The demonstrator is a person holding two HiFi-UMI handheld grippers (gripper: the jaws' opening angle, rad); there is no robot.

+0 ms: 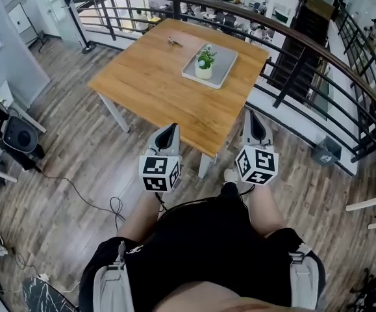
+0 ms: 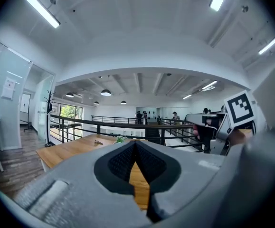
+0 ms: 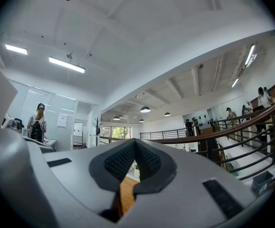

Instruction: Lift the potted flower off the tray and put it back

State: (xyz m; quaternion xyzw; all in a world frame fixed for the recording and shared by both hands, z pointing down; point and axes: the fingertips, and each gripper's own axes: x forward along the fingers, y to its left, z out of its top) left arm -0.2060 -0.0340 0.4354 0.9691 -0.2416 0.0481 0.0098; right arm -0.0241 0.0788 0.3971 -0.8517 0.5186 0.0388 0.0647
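While the potted flower point(image 1: 205, 62) sits on its grey tray point(image 1: 225, 69) toward the table's point(image 1: 149, 86) far side, I hold the left gripper point(image 1: 170, 130) and right gripper point(image 1: 252, 116) at the near edge, both pinched together and empty. If I reach in without spreading the jaws, I'd likely topple the small pot or shove the tray.
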